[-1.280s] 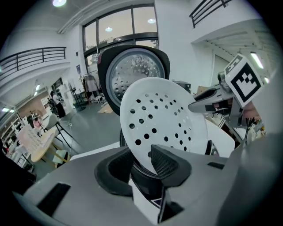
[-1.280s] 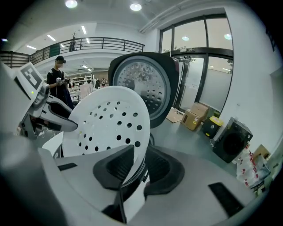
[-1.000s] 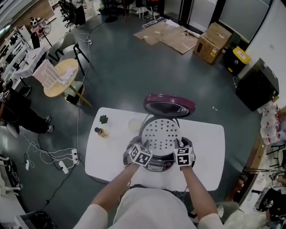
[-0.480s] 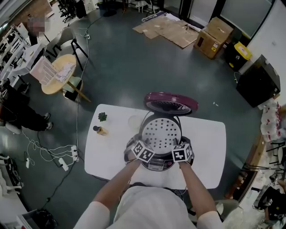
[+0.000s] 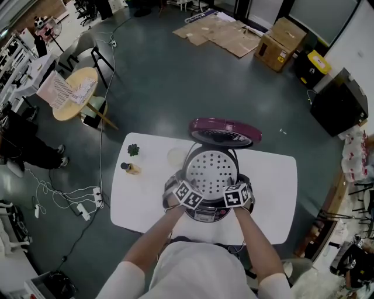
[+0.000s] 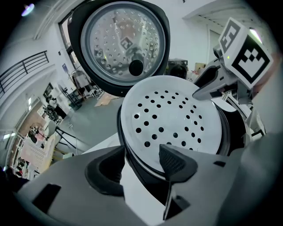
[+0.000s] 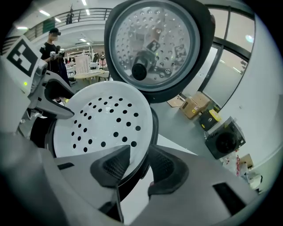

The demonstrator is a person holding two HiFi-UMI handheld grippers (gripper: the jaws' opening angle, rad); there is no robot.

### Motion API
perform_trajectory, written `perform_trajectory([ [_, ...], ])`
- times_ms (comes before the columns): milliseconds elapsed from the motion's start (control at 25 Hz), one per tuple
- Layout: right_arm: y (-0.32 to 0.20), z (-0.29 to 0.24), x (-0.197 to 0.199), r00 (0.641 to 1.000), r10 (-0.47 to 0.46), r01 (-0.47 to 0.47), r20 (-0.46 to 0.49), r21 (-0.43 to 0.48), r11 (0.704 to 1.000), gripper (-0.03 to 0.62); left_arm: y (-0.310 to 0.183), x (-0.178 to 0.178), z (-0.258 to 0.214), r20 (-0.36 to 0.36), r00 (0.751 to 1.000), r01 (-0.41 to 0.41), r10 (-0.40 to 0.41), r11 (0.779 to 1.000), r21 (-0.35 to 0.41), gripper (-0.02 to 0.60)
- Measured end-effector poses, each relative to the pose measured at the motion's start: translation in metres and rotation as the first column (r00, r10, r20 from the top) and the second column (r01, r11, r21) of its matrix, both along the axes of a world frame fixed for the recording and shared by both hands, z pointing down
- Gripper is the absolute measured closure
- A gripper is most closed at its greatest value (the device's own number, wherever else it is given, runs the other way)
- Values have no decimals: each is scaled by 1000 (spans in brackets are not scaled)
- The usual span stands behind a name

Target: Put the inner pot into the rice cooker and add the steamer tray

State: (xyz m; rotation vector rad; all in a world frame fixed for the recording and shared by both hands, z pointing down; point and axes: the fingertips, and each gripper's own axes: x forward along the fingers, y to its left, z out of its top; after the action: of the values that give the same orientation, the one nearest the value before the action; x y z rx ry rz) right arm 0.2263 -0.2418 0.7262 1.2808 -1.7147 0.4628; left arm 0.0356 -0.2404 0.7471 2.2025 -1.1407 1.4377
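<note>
We note the steamer tray [image 5: 210, 172] sitting in the rice cooker's [image 5: 204, 215] mouth — fingers [image 6: 177, 161] of the left gripper [image 6: 141, 165] and right gripper [image 7: 139, 165], at the cooker's near rim, are opening around the tray's edge, releasing it to rest there, we judge.

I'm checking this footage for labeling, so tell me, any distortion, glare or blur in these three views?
Head view: wide-angle curvature toward the edges, even light, white table sharp. Left gripper view: dark vignetted corners, strong bulging, mottled reflections on the shiny lid plate. Right gripper view: same vignette, steamer tray evenly lit, small bright ceiling lights top left.
</note>
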Motion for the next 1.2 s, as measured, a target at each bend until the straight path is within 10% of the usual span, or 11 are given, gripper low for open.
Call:
perform_trajectory([
  [680, -34, -14, 13, 996, 35, -43, 82, 108, 993, 395, -30, -14, -19, -191, 975, 116, -116, 993, -14, 235],
  [1200, -56, -15, -4, 977, -15, -10, 213, 114, 993, 549, -56, -13, -20, -267, 953, 141, -144, 990, -30, 276],
])
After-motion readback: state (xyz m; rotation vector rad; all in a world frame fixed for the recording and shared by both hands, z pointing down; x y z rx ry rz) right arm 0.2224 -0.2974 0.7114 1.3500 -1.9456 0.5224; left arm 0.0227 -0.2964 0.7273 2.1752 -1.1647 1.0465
